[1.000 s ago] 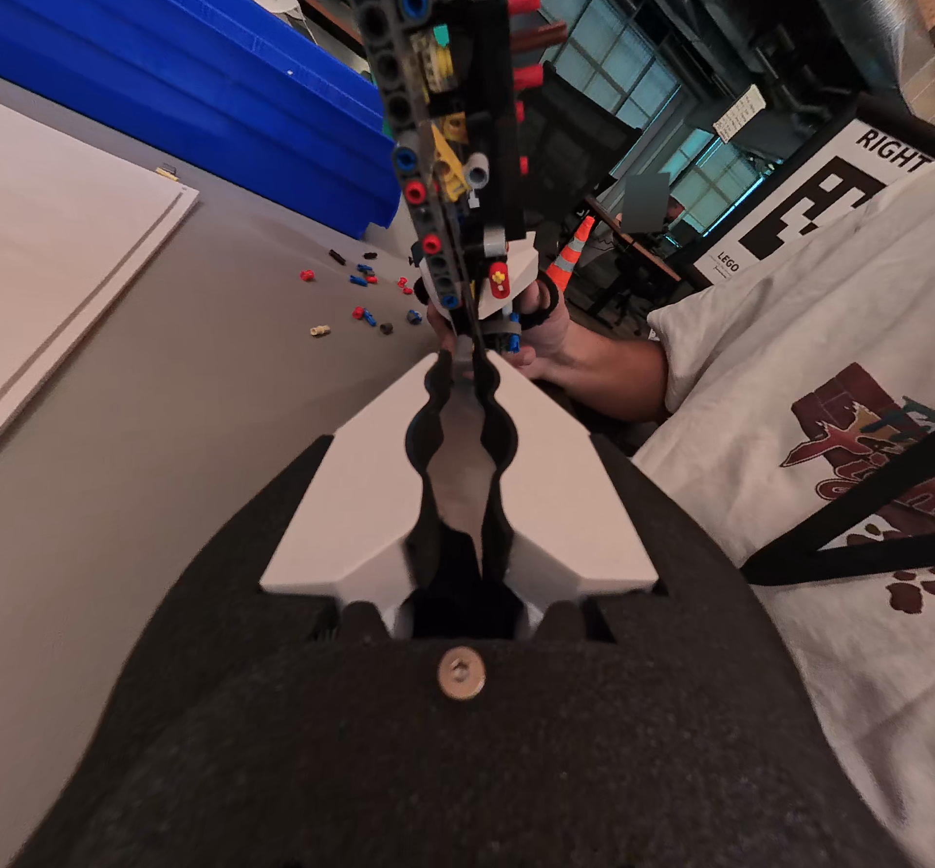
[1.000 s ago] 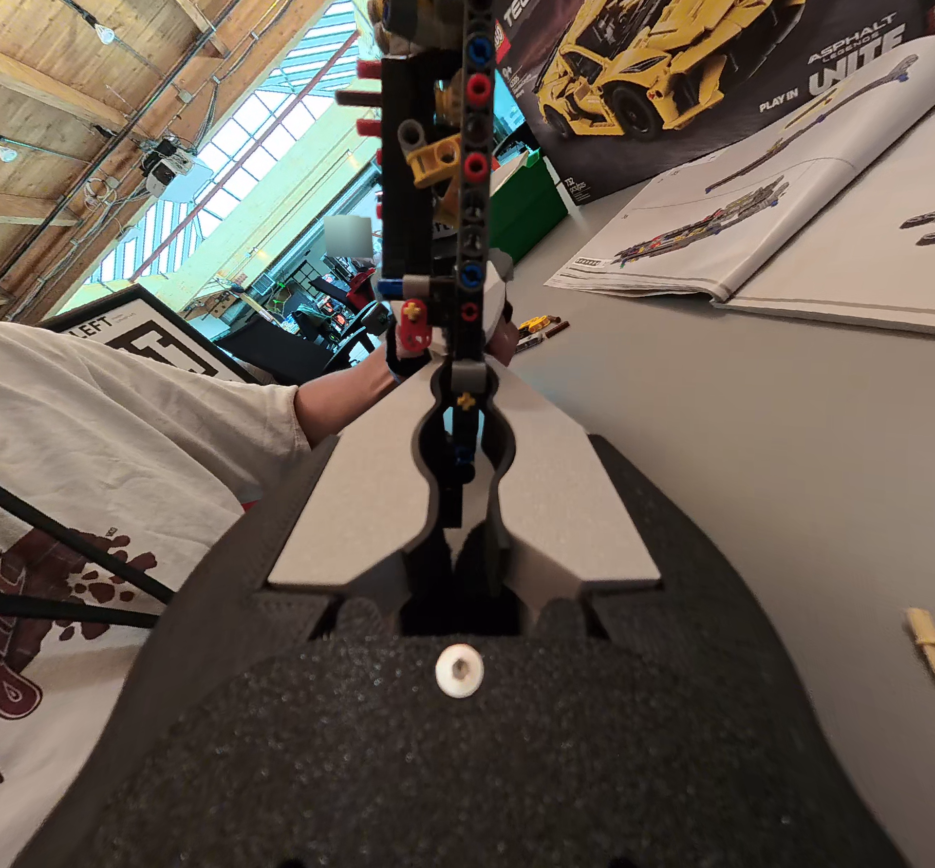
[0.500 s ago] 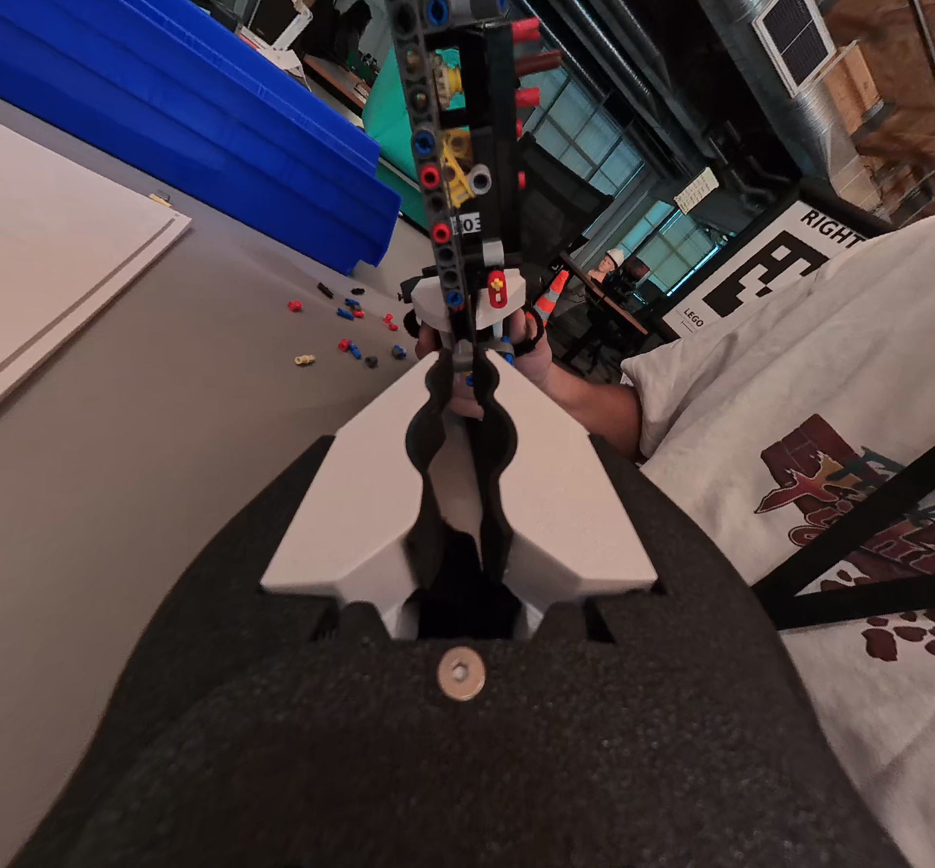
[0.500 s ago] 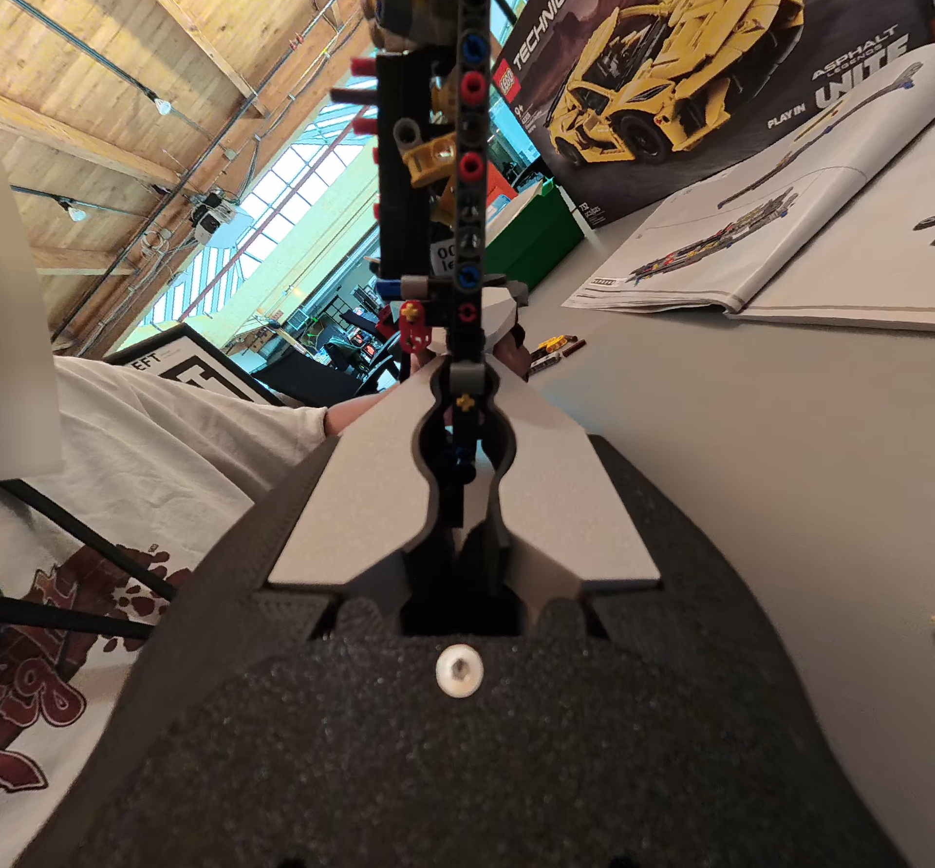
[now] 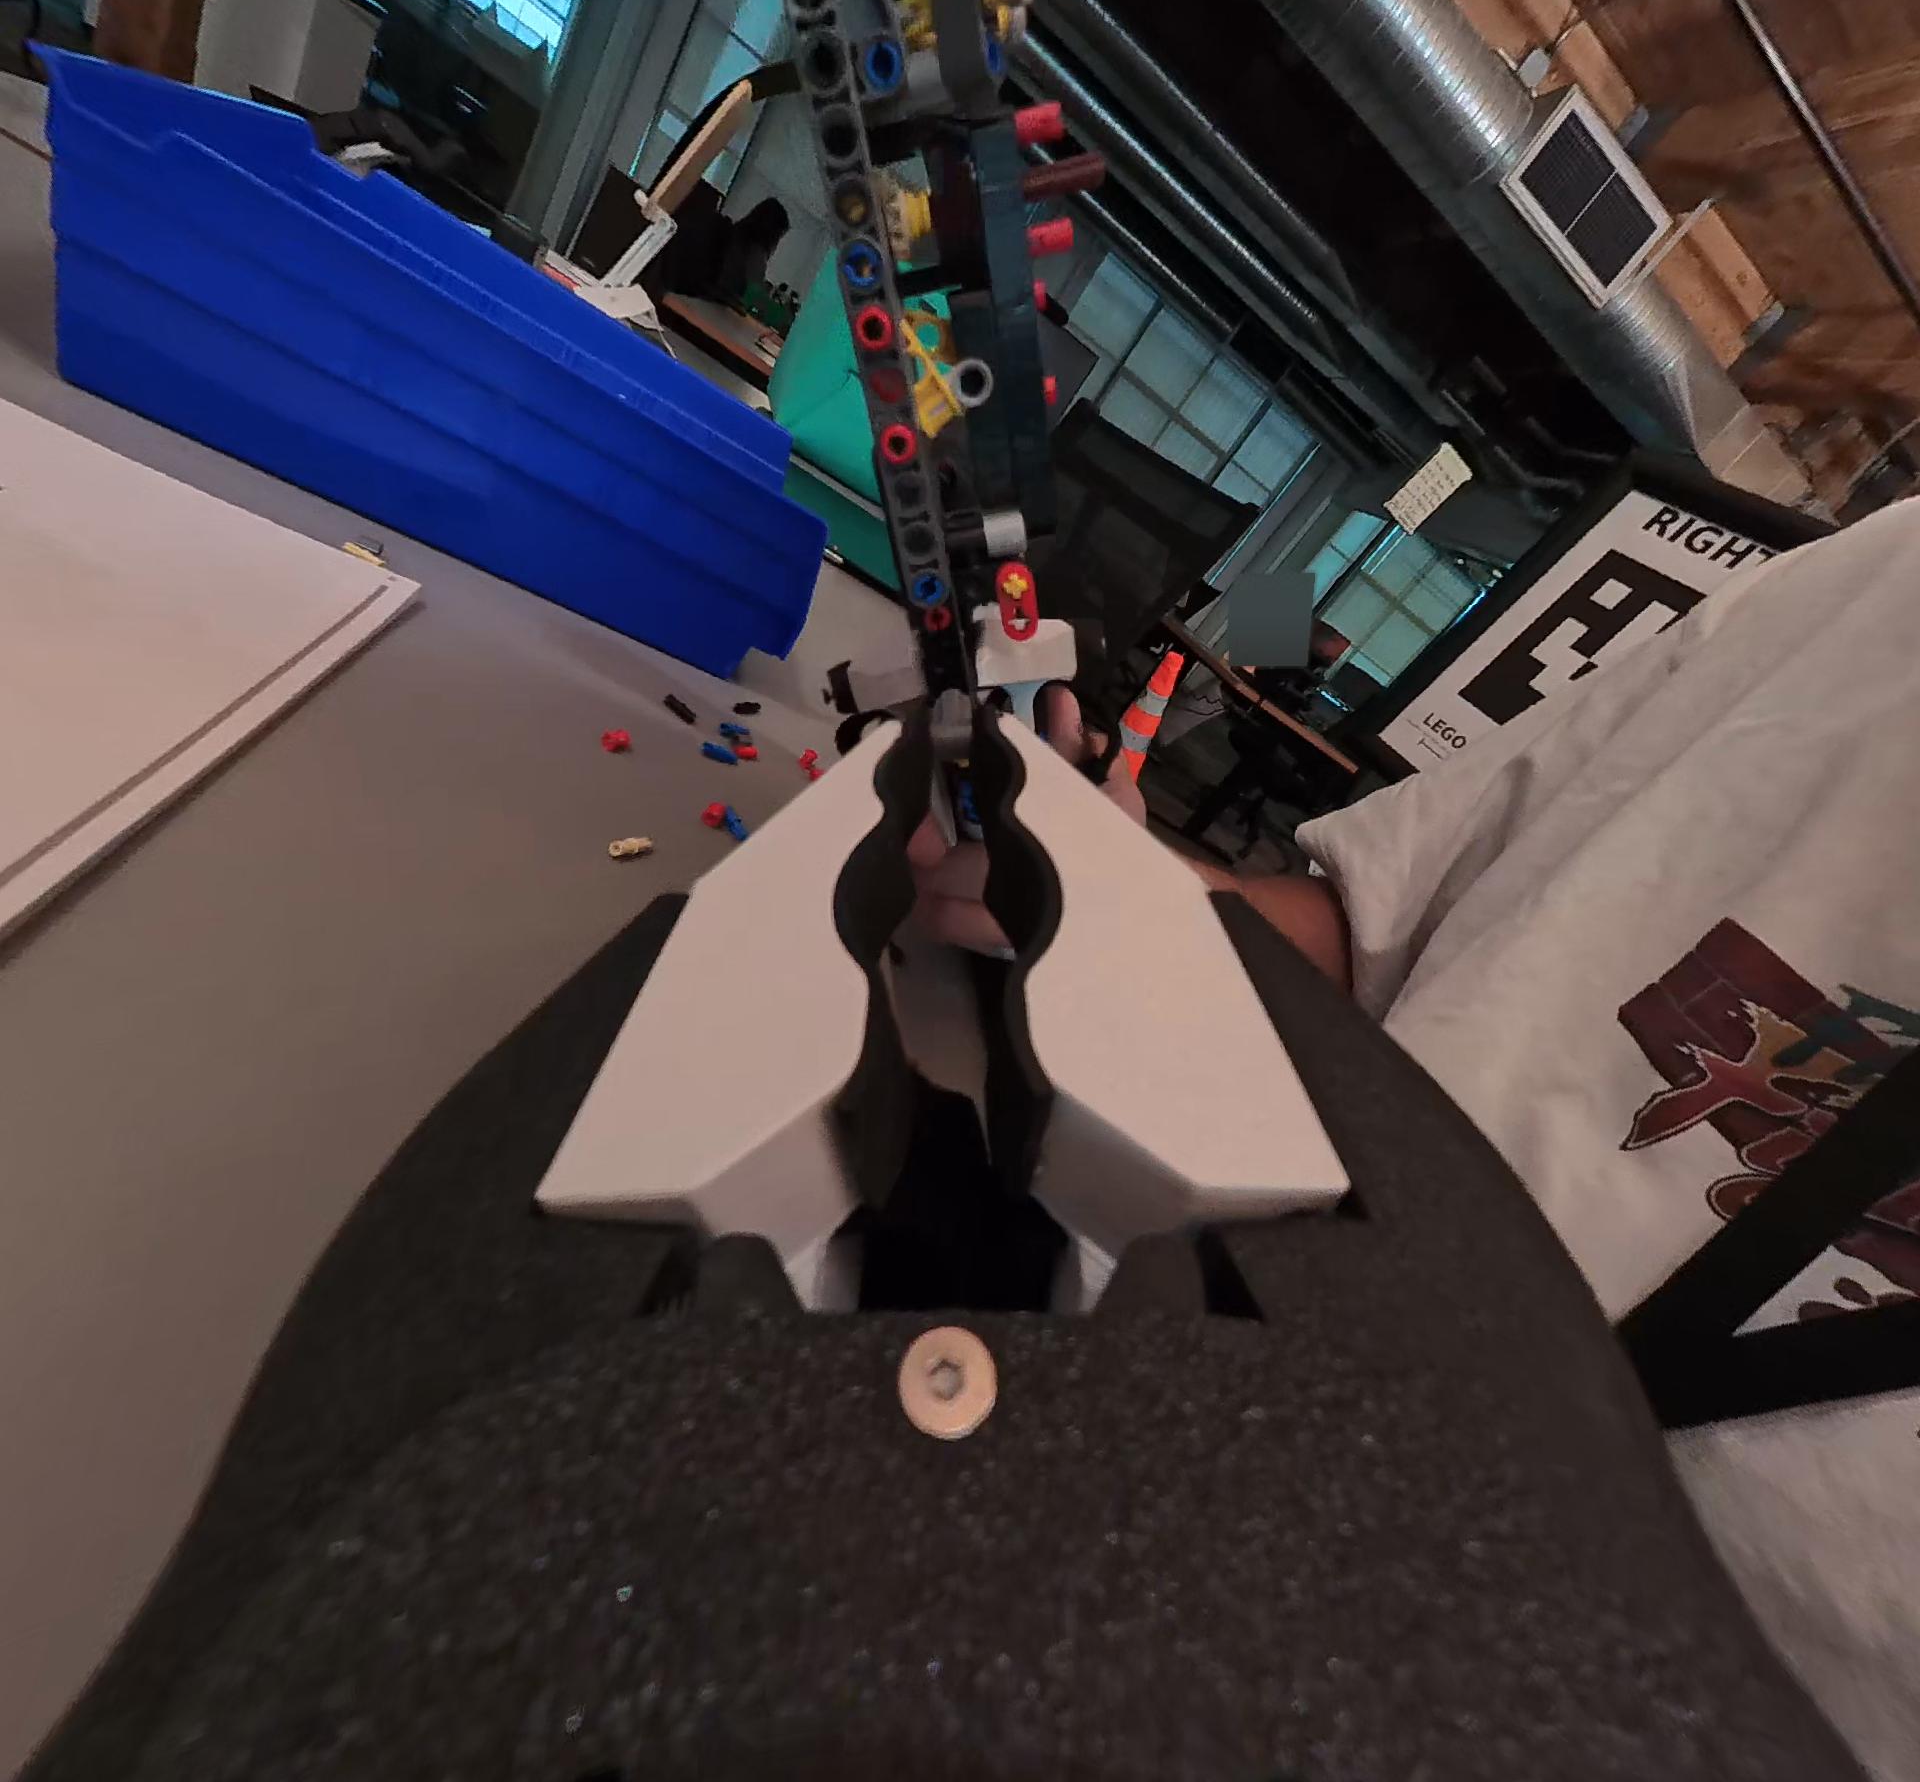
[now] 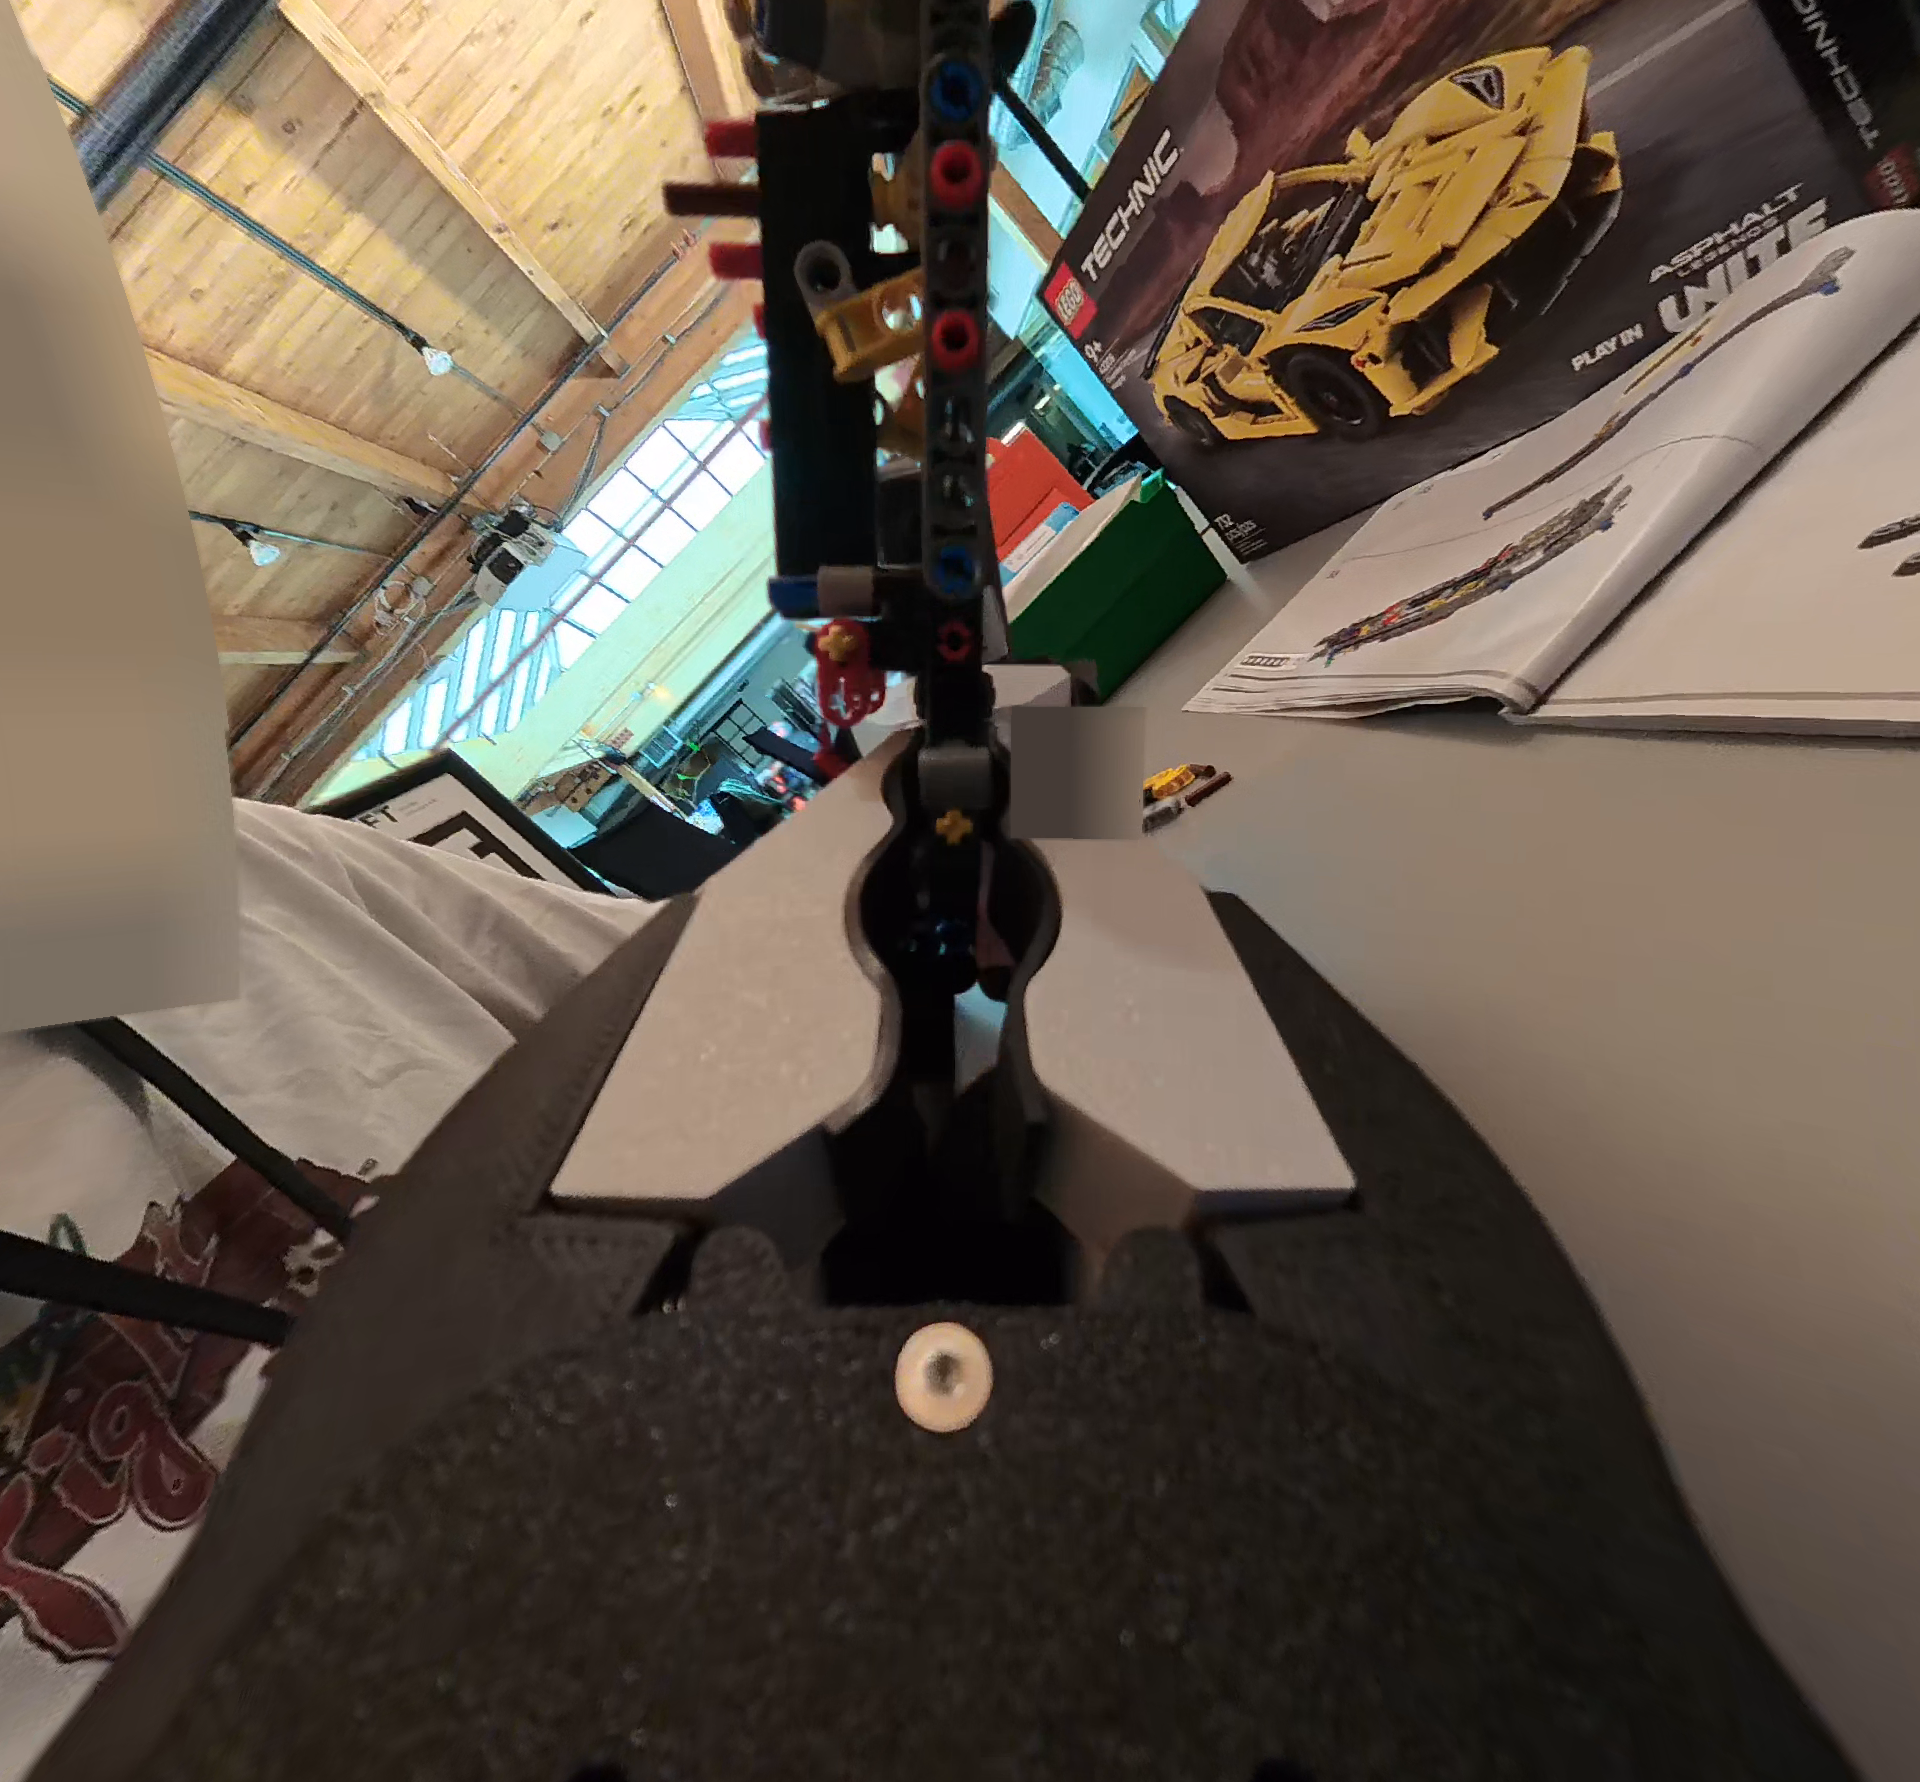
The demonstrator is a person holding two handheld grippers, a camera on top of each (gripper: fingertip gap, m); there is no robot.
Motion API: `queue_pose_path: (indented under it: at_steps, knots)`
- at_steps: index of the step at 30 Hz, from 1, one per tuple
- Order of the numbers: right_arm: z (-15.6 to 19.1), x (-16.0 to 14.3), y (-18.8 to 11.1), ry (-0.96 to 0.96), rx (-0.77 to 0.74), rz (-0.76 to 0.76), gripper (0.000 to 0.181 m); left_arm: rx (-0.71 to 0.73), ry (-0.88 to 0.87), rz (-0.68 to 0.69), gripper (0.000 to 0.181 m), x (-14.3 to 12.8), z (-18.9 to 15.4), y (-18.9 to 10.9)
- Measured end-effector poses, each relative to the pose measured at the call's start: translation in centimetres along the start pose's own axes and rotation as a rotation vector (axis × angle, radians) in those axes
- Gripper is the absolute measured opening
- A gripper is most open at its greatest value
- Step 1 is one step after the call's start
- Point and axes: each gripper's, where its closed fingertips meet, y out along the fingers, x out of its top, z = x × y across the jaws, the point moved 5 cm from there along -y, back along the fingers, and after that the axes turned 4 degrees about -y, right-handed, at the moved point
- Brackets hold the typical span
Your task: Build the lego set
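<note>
Right wrist view: gripper (image 6: 951,776) clamps studded, pin-holed lego assembly (image 6: 951,298).

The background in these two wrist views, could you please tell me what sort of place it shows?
Probably a converted industrial workshop or lab: a timber-plank ceiling with exposed beams, a silver ventilation duct overhead, and a grey worktable carrying a blue parts bin.

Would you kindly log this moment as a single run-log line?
left gripper: shut on lego assembly | right gripper: shut on lego assembly | assembly: upright, off table | loose pieces: on table
</note>
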Motion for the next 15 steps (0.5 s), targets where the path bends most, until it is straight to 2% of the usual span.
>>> queue_pose_path:
  at_steps: [6,15]
  knots:
    - [-0.1,-0.8,0.4,-0.027,-0.029,0.072,0.006,-0.004,-0.007,0.086,0.006,-0.5,0.2,-0.6]
    - [-0.2,-1.2,0.7,-0.038,-0.043,0.101,0.006,0.003,-0.034,0.107,0.006,-0.8,0.5,-0.8]
